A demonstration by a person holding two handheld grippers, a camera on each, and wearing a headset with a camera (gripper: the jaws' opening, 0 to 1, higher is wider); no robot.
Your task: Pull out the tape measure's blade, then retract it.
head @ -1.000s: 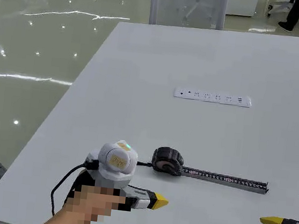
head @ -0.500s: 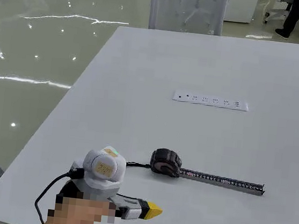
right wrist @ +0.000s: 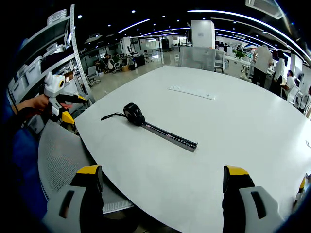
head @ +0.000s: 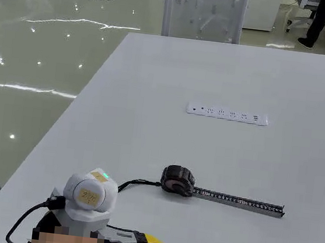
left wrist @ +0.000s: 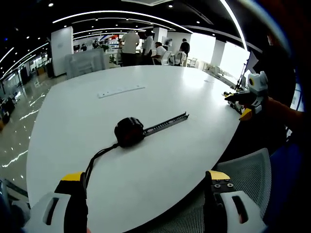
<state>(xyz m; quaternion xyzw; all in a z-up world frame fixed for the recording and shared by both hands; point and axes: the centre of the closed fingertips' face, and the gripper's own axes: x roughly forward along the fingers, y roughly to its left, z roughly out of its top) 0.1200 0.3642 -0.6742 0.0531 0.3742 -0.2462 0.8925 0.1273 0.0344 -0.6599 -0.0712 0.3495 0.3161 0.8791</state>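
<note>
tape measure (head: 177,180) rests on the table (head: 155,85) a little in from the near edge, with nothing gripping it. nearest, the left gripper (left wrist: 145,175) and right gripper (right wrist: 163,170) both hang off that edge, jaws spread wide and empty, well apart from each other and from the work. next in, the strap (head: 135,183) curls from the case toward the left gripper. a jaw reaching for the case could catch that loop and drag the whole thing sideways. the case itself sits loose, so a push on the lock or a one-sided pinch would likely skid it over the smooth top rather than free the spring. beyond it the blade (head: 238,201) lies drawn out flat to the right, so the pull looks done and retraction remains. whether the lock is set cannot be told. if it lets go with the case unheld, the blade may whip back, its hook slapping the case or the steel kinking. farther off, the power strip (head: 227,114) is well apart and looks like no hazard.
</note>
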